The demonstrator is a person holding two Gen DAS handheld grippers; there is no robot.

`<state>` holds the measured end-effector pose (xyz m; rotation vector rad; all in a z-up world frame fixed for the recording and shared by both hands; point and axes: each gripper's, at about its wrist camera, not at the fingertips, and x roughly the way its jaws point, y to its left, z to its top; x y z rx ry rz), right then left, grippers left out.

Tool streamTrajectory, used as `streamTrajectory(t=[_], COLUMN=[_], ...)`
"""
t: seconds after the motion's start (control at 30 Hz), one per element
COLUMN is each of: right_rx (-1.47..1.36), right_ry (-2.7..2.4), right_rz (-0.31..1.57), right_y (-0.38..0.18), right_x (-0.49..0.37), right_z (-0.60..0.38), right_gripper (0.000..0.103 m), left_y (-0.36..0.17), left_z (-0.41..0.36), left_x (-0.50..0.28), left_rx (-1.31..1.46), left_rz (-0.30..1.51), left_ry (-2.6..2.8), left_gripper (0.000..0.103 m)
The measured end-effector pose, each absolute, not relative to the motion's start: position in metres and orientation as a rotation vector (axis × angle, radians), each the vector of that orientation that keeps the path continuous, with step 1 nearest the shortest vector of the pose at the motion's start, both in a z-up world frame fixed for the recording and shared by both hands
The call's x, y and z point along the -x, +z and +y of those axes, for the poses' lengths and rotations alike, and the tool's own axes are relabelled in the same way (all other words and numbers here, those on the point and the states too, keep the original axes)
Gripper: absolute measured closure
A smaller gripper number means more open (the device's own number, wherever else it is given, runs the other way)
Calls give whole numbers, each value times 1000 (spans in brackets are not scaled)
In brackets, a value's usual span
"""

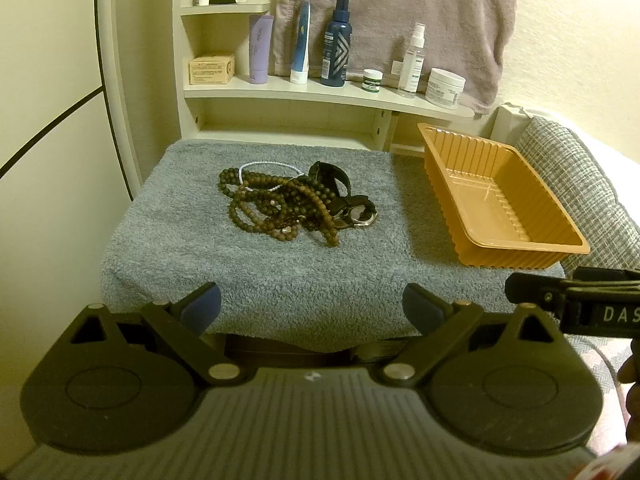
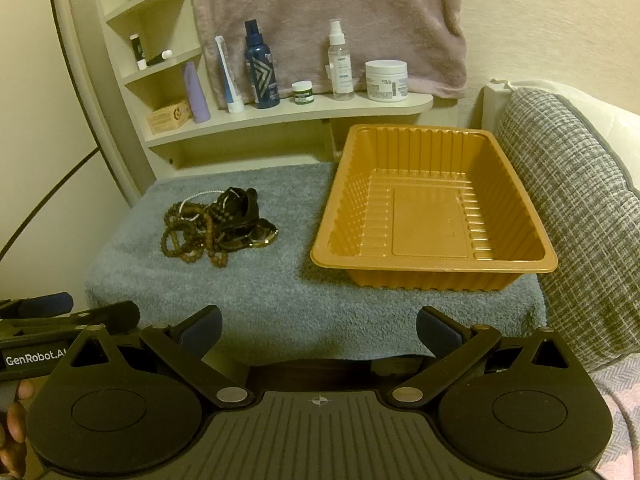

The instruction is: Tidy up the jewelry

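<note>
A tangled pile of brown bead necklaces (image 1: 276,208) (image 2: 192,232) lies in the middle of a grey-blue towel (image 1: 200,264) (image 2: 260,296). A thin white bead strand (image 1: 264,166) and a black-strapped watch (image 1: 352,208) (image 2: 256,232) are mixed into it. An orange plastic tray (image 1: 560,240) (image 2: 432,266) stands on the towel's right side with nothing in it. My left gripper (image 1: 312,308) hangs open at the towel's near edge, short of the pile. My right gripper (image 2: 320,330) is open too, near the front edge, facing the tray.
A cream shelf (image 1: 320,92) (image 2: 280,114) behind the towel carries several bottles, tubes and jars. A mauve towel (image 1: 400,12) hangs on the wall above. A grey woven cushion (image 2: 572,208) presses against the tray's right side.
</note>
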<state>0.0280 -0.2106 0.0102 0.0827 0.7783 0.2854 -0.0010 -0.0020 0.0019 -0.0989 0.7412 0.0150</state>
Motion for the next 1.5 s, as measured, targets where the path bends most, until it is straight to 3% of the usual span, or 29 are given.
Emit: streamTrajectory(t=[1.5], right_rx=[-111], right_ry=[269], right_rz=[781], right_y=[7], right_x=[-30], right_z=[-217], right_gripper=[0], left_y=[2], left_z=[1], left_x=[2], left_rx=[122], left_rz=[734], left_ry=[19], left_gripper=[6])
